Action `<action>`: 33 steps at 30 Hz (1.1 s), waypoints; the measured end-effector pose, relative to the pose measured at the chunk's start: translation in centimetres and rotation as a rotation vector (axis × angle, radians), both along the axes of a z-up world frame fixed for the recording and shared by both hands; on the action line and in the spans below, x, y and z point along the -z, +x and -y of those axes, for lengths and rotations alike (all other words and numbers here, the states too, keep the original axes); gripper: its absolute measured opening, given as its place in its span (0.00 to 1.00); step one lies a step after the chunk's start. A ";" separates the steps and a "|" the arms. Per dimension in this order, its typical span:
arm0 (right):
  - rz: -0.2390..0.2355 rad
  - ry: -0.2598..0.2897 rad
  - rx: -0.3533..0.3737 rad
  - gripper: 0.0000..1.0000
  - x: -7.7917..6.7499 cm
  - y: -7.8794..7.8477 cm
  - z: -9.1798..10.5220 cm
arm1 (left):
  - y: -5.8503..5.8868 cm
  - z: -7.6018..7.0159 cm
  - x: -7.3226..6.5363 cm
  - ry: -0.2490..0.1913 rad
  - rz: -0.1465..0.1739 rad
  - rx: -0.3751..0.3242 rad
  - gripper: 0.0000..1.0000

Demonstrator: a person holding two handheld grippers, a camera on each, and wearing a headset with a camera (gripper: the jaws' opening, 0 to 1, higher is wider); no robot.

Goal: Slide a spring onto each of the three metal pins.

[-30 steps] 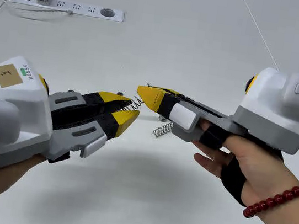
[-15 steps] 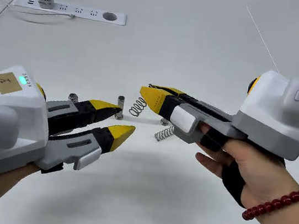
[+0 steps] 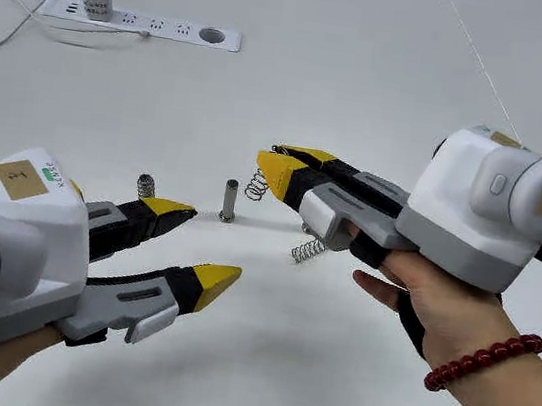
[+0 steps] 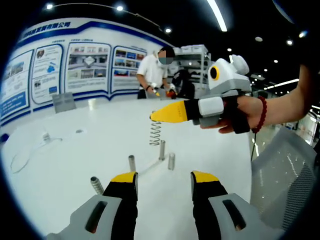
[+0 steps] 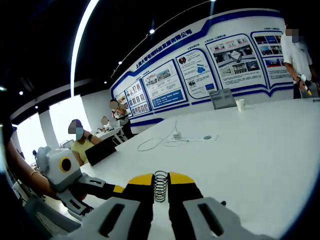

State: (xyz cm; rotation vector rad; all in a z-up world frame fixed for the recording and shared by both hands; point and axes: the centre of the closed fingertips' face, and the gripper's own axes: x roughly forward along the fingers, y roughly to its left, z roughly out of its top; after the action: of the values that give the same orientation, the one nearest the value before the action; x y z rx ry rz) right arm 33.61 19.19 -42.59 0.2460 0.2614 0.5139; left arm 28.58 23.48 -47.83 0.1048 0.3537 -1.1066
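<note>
So, head view: left gripper (image 3: pixel 194 245) spread wide, holding nothing, just left of the bare pin (image 3: pixel 229 200); right gripper (image 3: pixel 267 157) pinches a spring (image 3: pixel 256 187) just right of that pin's top. Left gripper view: own jaws wide apart, spring dangling beyond the pin. Right gripper view: jaws squeezed on the spring, upright between them.

In the head view, a pin (image 3: pixel 305 228) at four o'clock from the held spring (image 3: pixel 256 186) is mostly hidden behind the right gripper (image 3: pixel 268 154); the spring's upper end is lost between the closed jaws; the left gripper (image 3: pixel 215 243) has its body cut off at eight o'clock; the power strip (image 3: pixel 145 23) cable runs off the frame at ten o'clock.
</note>
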 end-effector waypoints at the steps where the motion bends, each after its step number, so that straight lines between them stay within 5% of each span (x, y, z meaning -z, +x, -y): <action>1: 0.004 -0.008 0.002 0.10 0.1 0.2 0.1 | 0.1 -0.1 0.0 -0.003 -0.002 -0.005 0.45; 14: 0.030 -0.089 0.006 0.11 1.4 2.1 -0.2 | 0.1 -1.2 0.8 0.017 -0.012 -0.031 0.59; 33: 0.009 -0.135 0.020 0.11 3.8 4.0 -0.6 | 0.2 -2.0 1.0 0.005 -0.023 -0.061 0.80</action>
State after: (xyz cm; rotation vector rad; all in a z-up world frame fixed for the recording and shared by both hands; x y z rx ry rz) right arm 37.61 19.76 -46.36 0.1147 0.2834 0.4751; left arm 28.80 25.49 -48.80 0.0851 0.3781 -1.0472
